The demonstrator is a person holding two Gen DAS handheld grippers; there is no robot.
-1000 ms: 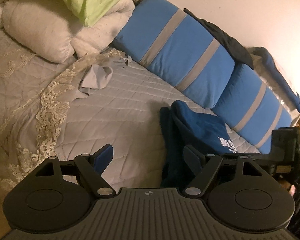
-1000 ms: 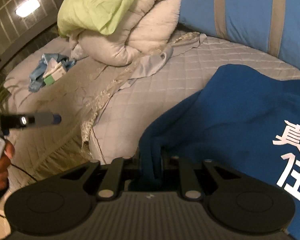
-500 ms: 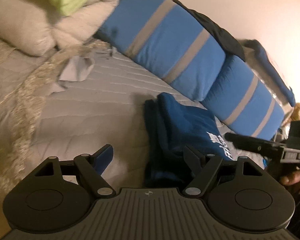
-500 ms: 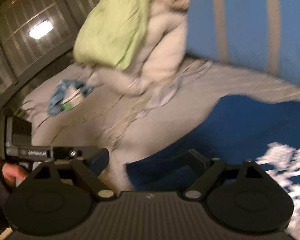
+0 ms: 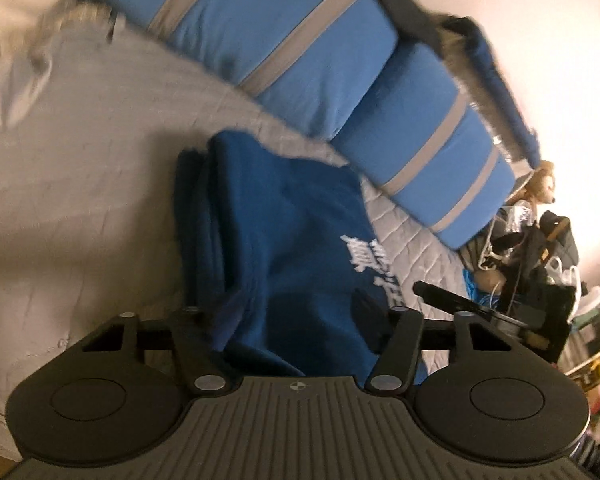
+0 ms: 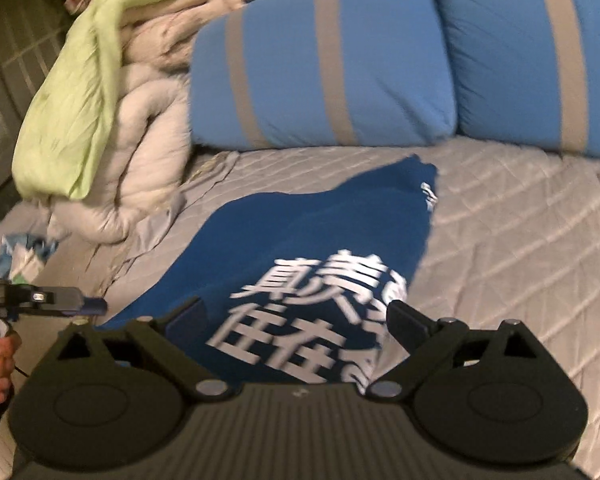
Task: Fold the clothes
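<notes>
Your dark blue shirt (image 6: 300, 240) lies folded on the grey quilted bedspread (image 6: 520, 240), and everything else sits around it. Large white Chinese characters are printed across its near part; motion blur leaves them only partly legible, with 真 and 住 seemingly among them, and a small white mark near the far tip cannot be read. Beyond the shirt, two blue pillows with grey stripes (image 6: 340, 68) lean along the far side of the bed. To the shirt's left, a pale crumpled duvet (image 6: 148, 152) carries a light green cloth (image 6: 76, 92). Your right gripper (image 6: 296, 316) hovers over the printed characters with its jaws spread wide and gripping no cloth. Your left gripper (image 5: 292, 316) is likewise wide apart, its fingers straddling the near folded edge of the shirt (image 5: 276, 232) without pinching it.
</notes>
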